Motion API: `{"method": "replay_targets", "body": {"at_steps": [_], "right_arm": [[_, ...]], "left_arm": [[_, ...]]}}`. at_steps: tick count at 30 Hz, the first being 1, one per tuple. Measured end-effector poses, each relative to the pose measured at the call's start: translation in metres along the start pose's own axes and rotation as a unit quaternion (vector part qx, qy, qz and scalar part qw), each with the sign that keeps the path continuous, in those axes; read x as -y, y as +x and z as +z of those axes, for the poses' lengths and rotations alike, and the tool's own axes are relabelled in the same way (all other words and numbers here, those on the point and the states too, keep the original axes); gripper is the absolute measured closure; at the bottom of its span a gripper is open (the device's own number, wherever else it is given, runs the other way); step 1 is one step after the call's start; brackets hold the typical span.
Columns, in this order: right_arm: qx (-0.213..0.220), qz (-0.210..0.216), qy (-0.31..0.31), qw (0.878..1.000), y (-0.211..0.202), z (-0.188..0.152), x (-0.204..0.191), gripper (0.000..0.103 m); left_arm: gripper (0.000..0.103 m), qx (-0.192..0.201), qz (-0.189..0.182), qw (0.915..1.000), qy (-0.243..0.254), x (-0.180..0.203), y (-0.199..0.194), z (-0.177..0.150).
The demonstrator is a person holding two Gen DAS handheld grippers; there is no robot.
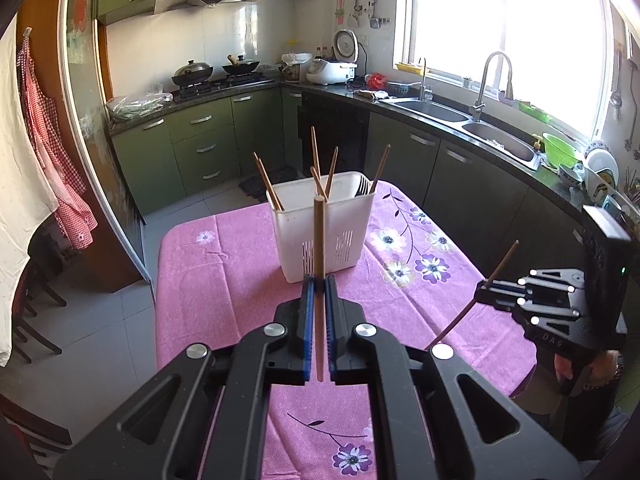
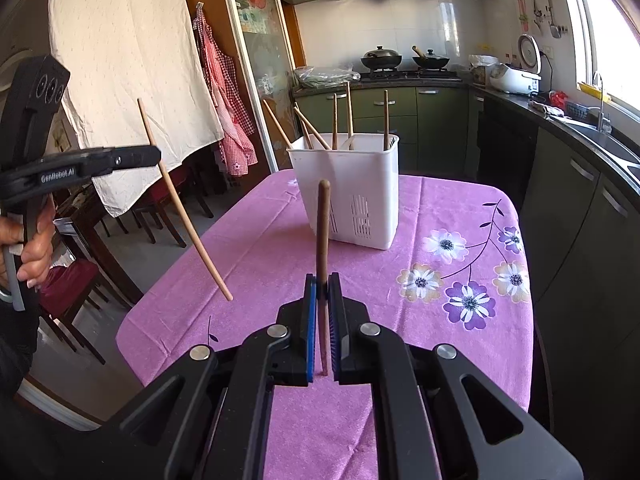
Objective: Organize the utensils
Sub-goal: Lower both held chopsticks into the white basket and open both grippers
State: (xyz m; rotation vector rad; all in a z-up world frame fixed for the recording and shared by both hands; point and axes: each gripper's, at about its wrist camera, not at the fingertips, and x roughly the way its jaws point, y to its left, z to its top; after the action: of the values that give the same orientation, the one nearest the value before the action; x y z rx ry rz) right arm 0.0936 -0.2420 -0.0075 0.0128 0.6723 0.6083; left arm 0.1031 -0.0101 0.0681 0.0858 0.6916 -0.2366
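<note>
A white utensil holder (image 1: 322,226) stands on the pink flowered tablecloth (image 1: 224,264) with several wooden chopsticks and forks (image 1: 362,185) in it; it also shows in the right wrist view (image 2: 352,188). My left gripper (image 1: 319,280) is shut on a light wooden chopstick (image 1: 319,240), held upright in front of the holder; it shows from the side in the right wrist view (image 2: 154,156) with its chopstick (image 2: 188,220). My right gripper (image 2: 323,280) is shut on a darker chopstick (image 2: 322,232); it shows at the right in the left wrist view (image 1: 482,290) with its chopstick (image 1: 460,316).
Green kitchen cabinets, a stove with pans (image 1: 216,70) and a double sink (image 1: 460,114) run along the far and right walls. Dark chairs (image 2: 160,208) and a hanging white cloth (image 2: 128,64) stand left of the table. The table's edges drop to tiled floor.
</note>
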Motion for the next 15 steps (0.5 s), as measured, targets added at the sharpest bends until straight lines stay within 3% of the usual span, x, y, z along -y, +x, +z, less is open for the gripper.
{"method": "replay_targets", "body": {"at_steps": [15], "right_arm": [[-0.001,0.019,0.007,1.0,0.002,-0.001,0.01,0.096]], "left_arm": [[0.098,0.102,0.031,0.9942,-0.014,-0.003,-0.006,0.124]]}}
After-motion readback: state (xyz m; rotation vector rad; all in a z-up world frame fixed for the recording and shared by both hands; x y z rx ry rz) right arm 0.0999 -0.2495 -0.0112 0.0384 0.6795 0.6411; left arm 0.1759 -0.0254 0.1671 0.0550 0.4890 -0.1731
